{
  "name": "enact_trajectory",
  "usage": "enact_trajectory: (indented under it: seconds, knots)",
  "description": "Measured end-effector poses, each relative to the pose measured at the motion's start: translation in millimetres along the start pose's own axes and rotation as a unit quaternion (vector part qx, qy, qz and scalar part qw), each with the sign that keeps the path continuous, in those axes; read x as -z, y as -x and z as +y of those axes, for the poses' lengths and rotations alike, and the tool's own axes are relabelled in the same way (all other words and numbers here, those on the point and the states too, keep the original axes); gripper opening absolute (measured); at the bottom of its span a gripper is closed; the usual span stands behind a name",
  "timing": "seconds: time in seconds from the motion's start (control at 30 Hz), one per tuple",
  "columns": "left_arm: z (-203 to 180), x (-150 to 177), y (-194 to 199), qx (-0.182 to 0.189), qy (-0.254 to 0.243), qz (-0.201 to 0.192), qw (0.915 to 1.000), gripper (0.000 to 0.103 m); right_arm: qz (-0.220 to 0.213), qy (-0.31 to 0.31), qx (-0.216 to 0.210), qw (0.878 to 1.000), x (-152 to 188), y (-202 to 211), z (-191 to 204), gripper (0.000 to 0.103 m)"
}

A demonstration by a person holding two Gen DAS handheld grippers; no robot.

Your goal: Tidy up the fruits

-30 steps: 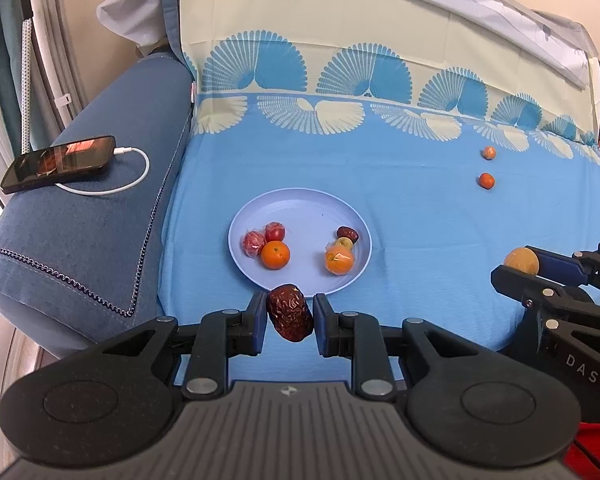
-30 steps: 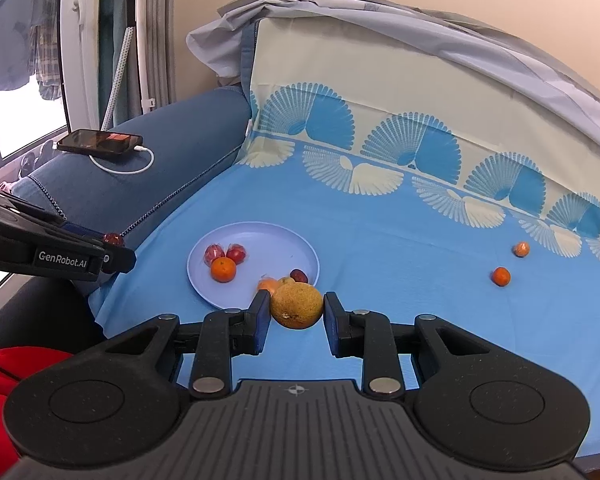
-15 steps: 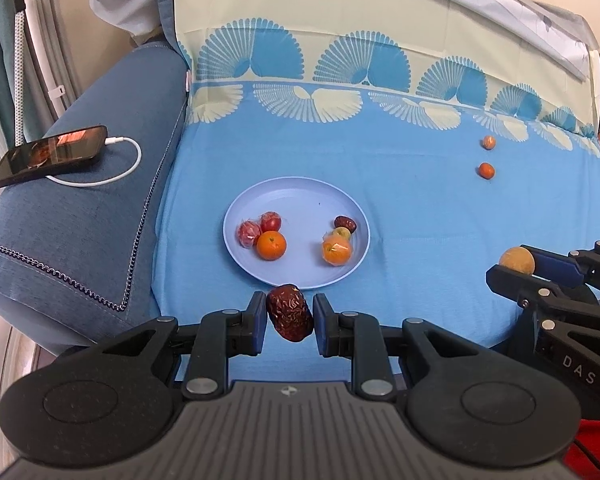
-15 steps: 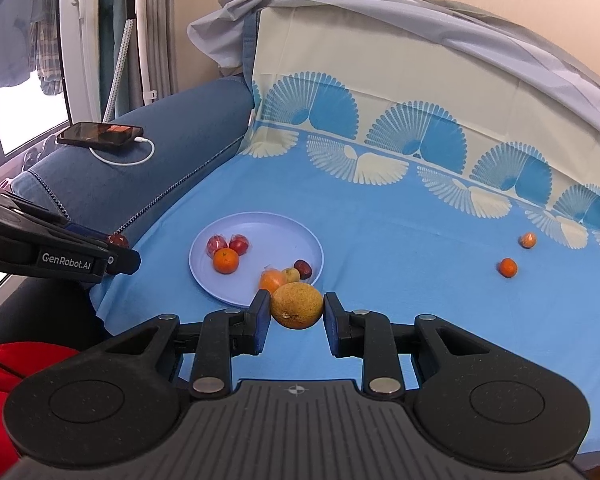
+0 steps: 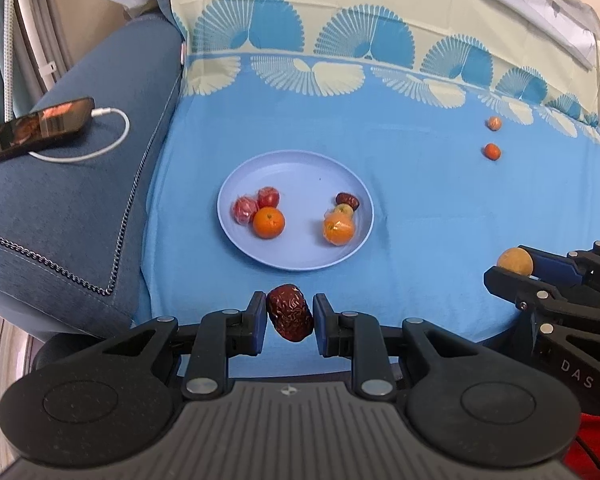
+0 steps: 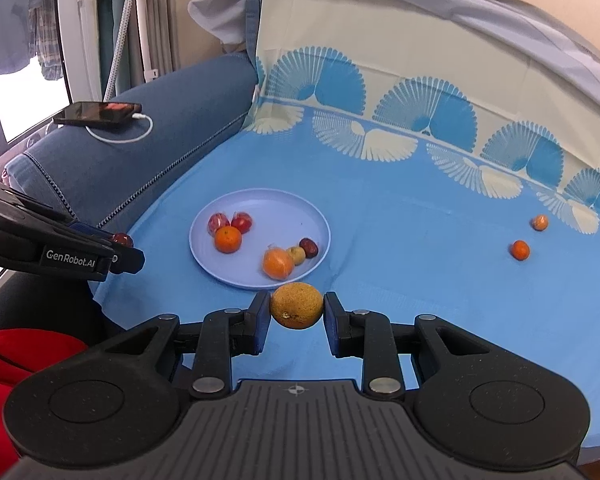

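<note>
I am in the carry-and-deliver step: both claws are loaded and short of the plate [image 5: 260,258]. My left claw [image 5: 290,314] is clamped on a wrinkled dark red date [image 5: 291,312], held in the air just off the plate's near rim, at about 6 o'clock from it. My right claw [image 6: 297,311] is clamped on a round, rough yellow-brown fruit [image 6: 297,306], likewise just short of the rim, near the plate's 5 o'clock in that view.

The plate sits on the blue bedsheet [image 5: 420,200] and already holds two clusters: two red wrapped fruits with an orange [image 5: 269,222] at its 9 o'clock, and a wrapped orange [image 5: 339,230], a small green fruit and another date [image 5: 347,200] at its 3 o'clock. Two small oranges [image 5: 491,151] lie well apart on the sheet, out toward 2 o'clock.

Next, I judge, each claw must move forward over the rim, come low and release gently. The date probably belongs beside the other date. The round fruit could roll, so I would set it on the bare middle, away from the edge. Afterwards the two stray oranges remain to fetch.
</note>
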State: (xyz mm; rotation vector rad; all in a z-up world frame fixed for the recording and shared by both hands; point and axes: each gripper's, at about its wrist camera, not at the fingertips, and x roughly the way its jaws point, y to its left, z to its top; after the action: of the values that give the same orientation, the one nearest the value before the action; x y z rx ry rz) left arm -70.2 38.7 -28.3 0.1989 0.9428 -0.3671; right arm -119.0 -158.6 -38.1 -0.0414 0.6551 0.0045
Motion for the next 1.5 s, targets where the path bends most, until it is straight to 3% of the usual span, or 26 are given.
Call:
enact_trajectory:
  seconds: [0.23, 0.47, 0.93, 1.4, 1.43, 1.47, 1.5]
  knots:
    - [5, -12, -18, -0.016, -0.003, 0.014, 0.9998, 0.027, 0.006, 0.002, 0.002, 1.0, -7, -20, 0, 0.03]
    - [21, -50, -43, -0.026, 0.021, 0.019, 0.9993, 0.027, -0.001, 0.011, -0.007, 1.0, -29, -52, 1, 0.03]
    - [23, -123, -134, -0.02, 0.015, 0.049, 0.9985, 0.027, 0.033, 0.04, -0.038, 0.998, -64, -158, -1, 0.03]
    - [19, -143, -213, -0.027, -0.009, 0.062, 0.9977, 0.027, 0.061, 0.063, -0.047, 0.995, -68, -231, -10, 0.03]
    - [20, -144, -213, -0.022, -0.012, 0.061, 0.9978, 0.033, 0.069, 0.067, -0.051, 0.994, -68, -234, -9, 0.031]
    - [20, -145, -213, -0.012, -0.014, 0.063, 0.9979, 0.057, 0.077, 0.067, -0.057, 0.993, -68, -236, -10, 0.036]
    - [22, -146, -210, -0.004, -0.01, 0.061, 0.9981, 0.074, 0.081, 0.064, -0.059, 0.993, -69, -235, -10, 0.057]
